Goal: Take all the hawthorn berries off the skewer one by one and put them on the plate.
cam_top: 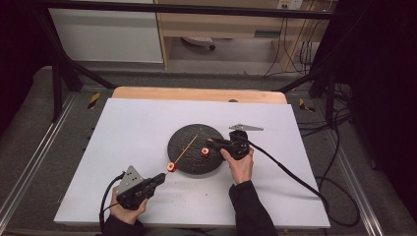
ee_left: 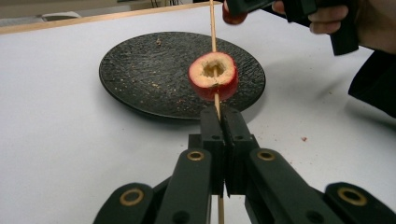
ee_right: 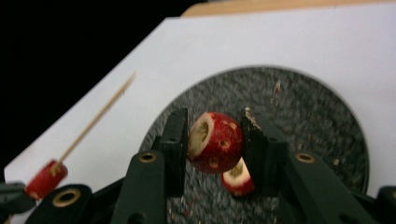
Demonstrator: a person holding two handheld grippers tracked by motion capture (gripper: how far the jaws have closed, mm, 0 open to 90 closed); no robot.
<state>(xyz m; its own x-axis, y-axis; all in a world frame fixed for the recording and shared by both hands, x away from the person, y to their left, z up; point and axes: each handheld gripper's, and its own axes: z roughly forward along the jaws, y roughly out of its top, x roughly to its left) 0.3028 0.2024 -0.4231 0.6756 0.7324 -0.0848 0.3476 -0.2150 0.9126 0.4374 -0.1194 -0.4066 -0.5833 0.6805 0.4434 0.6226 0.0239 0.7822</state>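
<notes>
Skewer [ee_left: 213, 28] with one fruit ring [ee_left: 213, 75] threaded is pinched steady by the left hand-held gripper [ee_left: 219, 122], so the right hand-held gripper [ee_right: 215, 140], clamping another fruit piece [ee_right: 217, 142], can thread it.

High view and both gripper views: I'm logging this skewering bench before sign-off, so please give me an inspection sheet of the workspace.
Surface: white table, red crumbs near the black plate.
Job's things: skewer with one fruit piece threaded; second fruit piece held; third fruit piece on the plate.
Clutter: nothing seen.
Grippers: left gripper shut on skewer; right gripper shut on fruit.
Cables: black cable trailing right.
Surroundings: dark frame, cabinet behind.
</notes>
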